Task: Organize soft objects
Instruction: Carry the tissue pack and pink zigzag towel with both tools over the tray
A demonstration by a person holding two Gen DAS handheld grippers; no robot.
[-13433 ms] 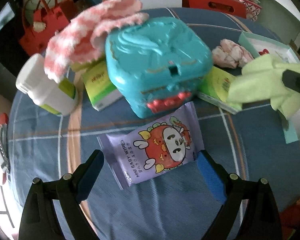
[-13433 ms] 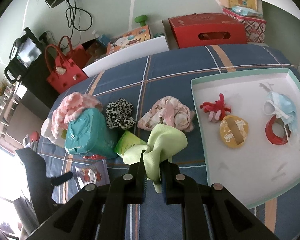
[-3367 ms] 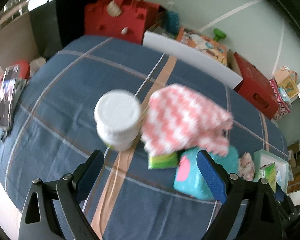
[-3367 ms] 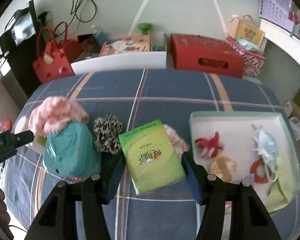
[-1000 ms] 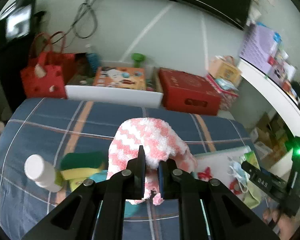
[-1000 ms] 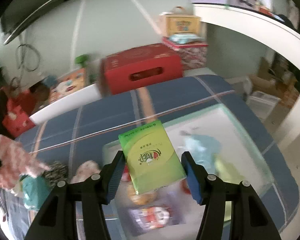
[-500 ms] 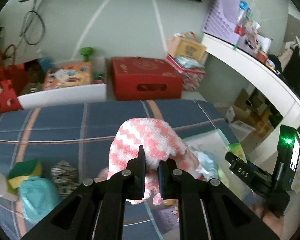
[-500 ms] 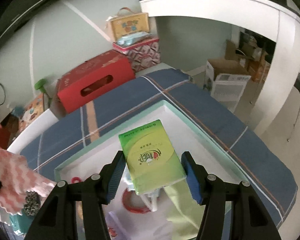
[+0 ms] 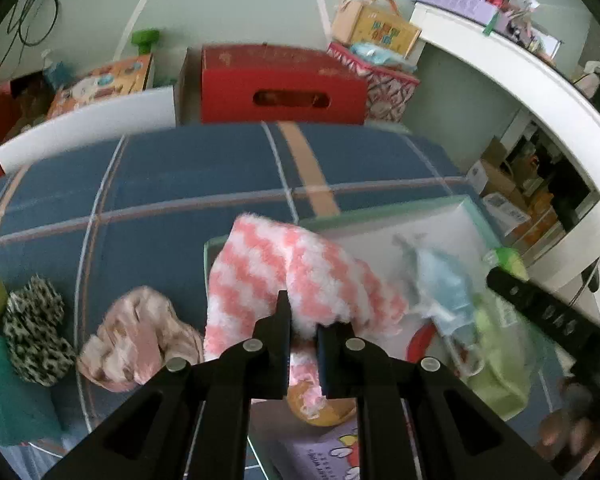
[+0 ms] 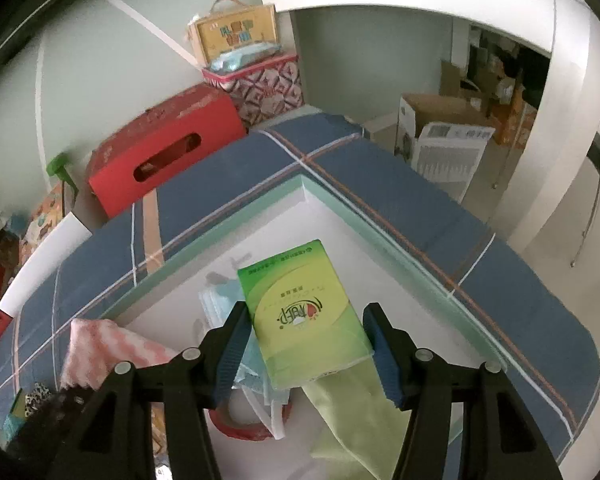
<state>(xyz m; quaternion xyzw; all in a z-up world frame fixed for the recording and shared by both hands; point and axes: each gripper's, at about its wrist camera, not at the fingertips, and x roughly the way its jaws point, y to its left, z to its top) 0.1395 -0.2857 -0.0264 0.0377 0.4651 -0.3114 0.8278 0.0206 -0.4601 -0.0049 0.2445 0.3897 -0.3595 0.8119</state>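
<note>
My left gripper (image 9: pixel 302 318) is shut on a fluffy pink-and-white sock (image 9: pixel 284 268) and holds it over the left end of the white tray (image 9: pixel 384 230). The sock also shows in the right wrist view (image 10: pixel 100 348). My right gripper (image 10: pixel 308 330) is shut on a green tissue pack (image 10: pixel 306 312), held above the tray (image 10: pixel 324 208). In the tray lie a light-blue face mask (image 10: pixel 220 300), a lime-green cloth (image 10: pixel 360 412), a red ring (image 10: pixel 236 428) and an orange round pad (image 9: pixel 320 412).
A pink scrunchie (image 9: pixel 136 336) and a leopard scrunchie (image 9: pixel 32 336) lie on the blue plaid table (image 9: pixel 180 184) left of the tray. A teal box (image 9: pixel 4 392) sits at the left edge. A red box (image 9: pixel 280 88) stands beyond the table.
Both grippers have moved right and down over the tray. The sock and the tissue pack now hang lower, close above the tray's contents.
</note>
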